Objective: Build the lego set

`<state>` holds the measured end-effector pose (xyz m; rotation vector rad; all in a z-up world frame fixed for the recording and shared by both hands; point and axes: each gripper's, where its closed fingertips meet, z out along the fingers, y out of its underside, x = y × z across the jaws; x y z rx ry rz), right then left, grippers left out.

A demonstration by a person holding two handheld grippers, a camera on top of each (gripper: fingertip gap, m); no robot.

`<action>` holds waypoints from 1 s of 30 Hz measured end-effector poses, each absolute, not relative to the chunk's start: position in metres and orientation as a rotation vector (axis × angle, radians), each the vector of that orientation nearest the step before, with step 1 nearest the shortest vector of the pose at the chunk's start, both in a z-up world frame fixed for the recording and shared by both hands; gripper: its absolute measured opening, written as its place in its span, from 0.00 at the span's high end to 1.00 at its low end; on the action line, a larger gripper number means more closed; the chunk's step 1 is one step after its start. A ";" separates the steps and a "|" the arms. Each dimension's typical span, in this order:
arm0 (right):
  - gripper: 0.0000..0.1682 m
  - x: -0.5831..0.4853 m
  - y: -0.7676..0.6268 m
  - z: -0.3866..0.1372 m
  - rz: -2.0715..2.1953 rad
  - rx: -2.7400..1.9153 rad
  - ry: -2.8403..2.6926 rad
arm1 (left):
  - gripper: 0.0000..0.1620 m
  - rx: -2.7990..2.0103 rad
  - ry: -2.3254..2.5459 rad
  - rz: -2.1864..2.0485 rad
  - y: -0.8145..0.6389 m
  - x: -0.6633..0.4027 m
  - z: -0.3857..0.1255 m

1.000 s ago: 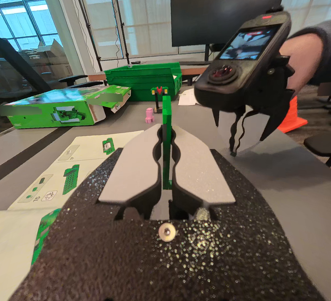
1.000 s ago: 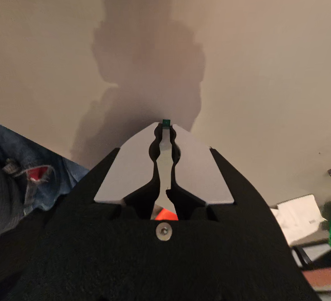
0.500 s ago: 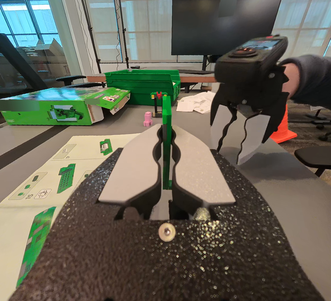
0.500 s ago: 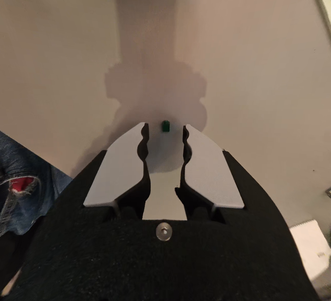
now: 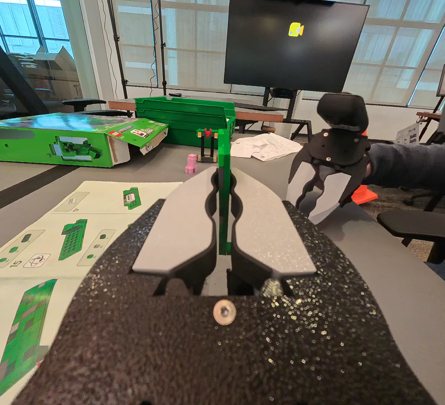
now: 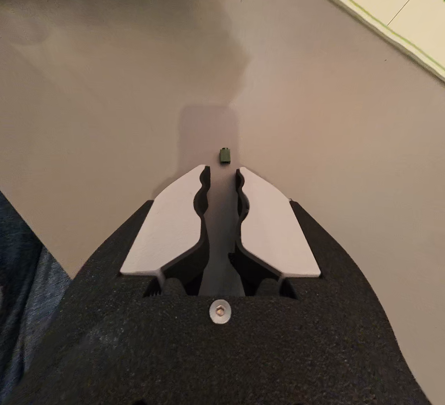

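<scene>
Released a moment ago, the small dark-green brick (image 6: 225, 156) now lies alone on the grey table (image 6: 96, 80), and the right gripper (image 6: 222, 169) has drawn back from it with its fingers narrowly parted and empty.

Largest first: the table carries an open instruction booklet (image 5: 84, 213) toward its left side; a corner of the booklet also shows at the upper right of the right wrist view. Toward the far left edge lies a green box (image 5: 60, 145) on its side. Stacked green bins (image 5: 185, 114) sit at the far edge, with loose white paper sheets (image 5: 265, 148) to their right. Near the far middle stand a small black-legged model (image 5: 207, 148) and, just beside it, a pink figure (image 5: 191, 164).

The left gripper (image 5: 224, 176) is clamped on a green plate (image 5: 224, 188), held on edge and upright, its long axis running away from the camera between the fingers.

The key relation: the brick lies directly ahead of the right gripper's fingertips, just beyond them and centred on the gap, not touching either one. Its long axis appears to point along the fingers rather than across them. The right gripper is clearly the nearer one; the left is occupied with the plate. A short straight advance would likely bring the fingers either side of the brick, which is tiny and could slip or tip.
</scene>
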<state>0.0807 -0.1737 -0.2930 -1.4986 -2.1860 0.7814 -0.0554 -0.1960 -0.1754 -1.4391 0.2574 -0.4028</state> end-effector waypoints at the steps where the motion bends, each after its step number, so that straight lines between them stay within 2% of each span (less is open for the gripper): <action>1: 0.88 0.079 -0.174 -0.293 0.798 -1.489 -2.178 | 0.96 -1.442 0.260 -0.404 -0.196 -0.055 -0.176; 4: 0.92 0.075 -0.175 -0.294 0.832 -1.485 -2.160 | 0.96 -1.448 0.266 -0.405 -0.195 -0.052 -0.177; 6: 1.00 0.073 -0.174 -0.295 0.842 -1.486 -2.155 | 0.96 -1.449 0.263 -0.405 -0.194 -0.052 -0.178; 13: 1.00 0.067 -0.178 -0.295 0.864 -1.487 -2.119 | 0.96 -1.477 0.212 -0.382 -0.189 -0.055 -0.182; 24: 0.92 0.066 -0.170 -0.290 0.903 -1.530 -1.989 | 0.96 -1.479 0.227 -0.402 -0.188 -0.049 -0.183; 30: 0.93 0.061 -0.169 -0.291 0.866 -1.533 -1.975 | 0.96 -1.478 0.223 -0.405 -0.187 -0.049 -0.183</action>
